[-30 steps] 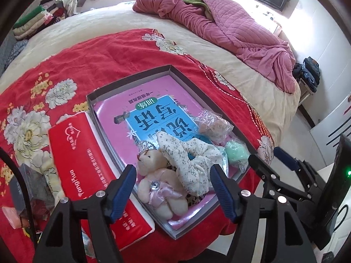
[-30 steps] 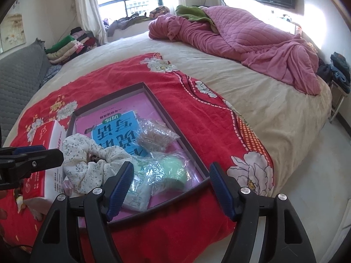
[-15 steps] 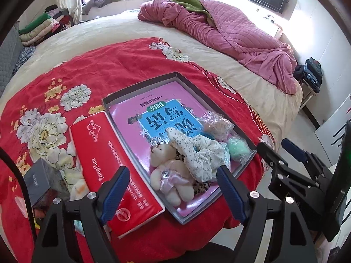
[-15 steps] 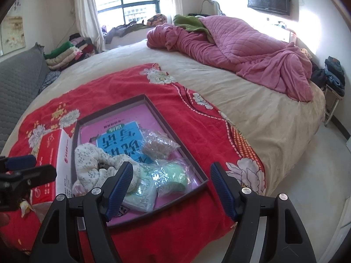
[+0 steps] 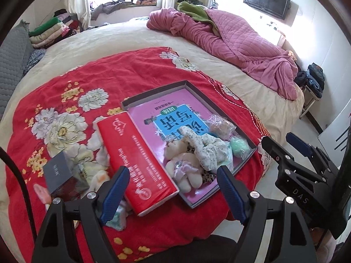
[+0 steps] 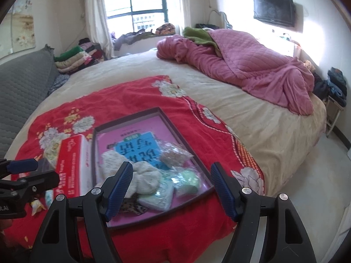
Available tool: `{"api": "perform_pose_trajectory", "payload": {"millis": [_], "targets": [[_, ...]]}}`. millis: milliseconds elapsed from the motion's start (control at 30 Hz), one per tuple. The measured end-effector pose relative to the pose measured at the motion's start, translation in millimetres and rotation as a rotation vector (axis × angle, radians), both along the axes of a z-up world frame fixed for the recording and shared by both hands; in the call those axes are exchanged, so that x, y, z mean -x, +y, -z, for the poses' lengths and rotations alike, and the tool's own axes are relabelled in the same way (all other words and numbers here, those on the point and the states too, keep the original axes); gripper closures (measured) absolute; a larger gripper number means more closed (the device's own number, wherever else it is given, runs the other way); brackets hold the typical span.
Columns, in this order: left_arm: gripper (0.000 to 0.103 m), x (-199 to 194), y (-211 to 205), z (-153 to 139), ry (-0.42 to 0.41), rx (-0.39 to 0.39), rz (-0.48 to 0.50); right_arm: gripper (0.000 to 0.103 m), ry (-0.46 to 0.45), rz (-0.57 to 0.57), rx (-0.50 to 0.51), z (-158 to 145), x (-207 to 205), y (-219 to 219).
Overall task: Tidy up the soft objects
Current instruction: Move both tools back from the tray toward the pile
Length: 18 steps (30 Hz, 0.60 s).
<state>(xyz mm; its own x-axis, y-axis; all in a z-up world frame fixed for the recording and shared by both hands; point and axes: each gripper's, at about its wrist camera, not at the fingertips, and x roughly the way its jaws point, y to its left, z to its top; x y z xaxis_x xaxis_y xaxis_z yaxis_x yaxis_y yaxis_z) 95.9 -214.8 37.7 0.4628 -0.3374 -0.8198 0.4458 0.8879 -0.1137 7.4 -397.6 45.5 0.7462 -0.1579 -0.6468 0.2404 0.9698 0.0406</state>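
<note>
A dark shallow box (image 5: 153,93) with a pink book (image 5: 175,114) in it lies on the red floral blanket (image 5: 65,87). At its near end sit a cream teddy bear (image 5: 184,164), a white floral scrunchie (image 5: 206,146), a green item in plastic (image 5: 239,145) and a brownish bagged item (image 5: 219,125). The box (image 6: 171,122) and scrunchie (image 6: 144,175) also show in the right wrist view. My left gripper (image 5: 173,190) is open and empty, held above the near edge. My right gripper (image 6: 171,186) is open and empty over the box's near end.
A red tissue pack (image 5: 133,157) lies left of the box. A small dark box (image 5: 58,173) and loose soft bits (image 5: 98,179) lie further left. A pink quilt (image 5: 230,50) is heaped at the bed's far side. Folded clothes (image 5: 50,32) are stacked at the back left.
Both grippers have pulled back and up from the box, so more of the bed shows. Nothing was picked up; the items in the box have not moved.
</note>
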Motion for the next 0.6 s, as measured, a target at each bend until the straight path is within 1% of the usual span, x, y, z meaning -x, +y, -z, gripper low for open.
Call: {"api": "perform_pose_trajectory", "payload": {"millis": [100,400,500,600], "targets": [[0.022,4.8,13.3,-6.1,-0.018,-0.008,-0.019,0.029,-0.017,-0.03,0.014,-9.2,1.4,14.5],[0.022,17.9,62.7,-22.1,-0.045,0.018,-0.088,0.029,-0.059,-0.124,0.047,-36.5,5.3,63.9],[0.022,18.6,89.0,-26.4,-0.039,0.025,-0.122,0.029,-0.063,-0.154,0.061,-42.4,6.2,80.9],[0.022,15.3,127.7,-27.2,-0.034,0.001,-0.2,0.029,-0.071,-0.192,0.076,-47.9,7.2,97.2]]}}
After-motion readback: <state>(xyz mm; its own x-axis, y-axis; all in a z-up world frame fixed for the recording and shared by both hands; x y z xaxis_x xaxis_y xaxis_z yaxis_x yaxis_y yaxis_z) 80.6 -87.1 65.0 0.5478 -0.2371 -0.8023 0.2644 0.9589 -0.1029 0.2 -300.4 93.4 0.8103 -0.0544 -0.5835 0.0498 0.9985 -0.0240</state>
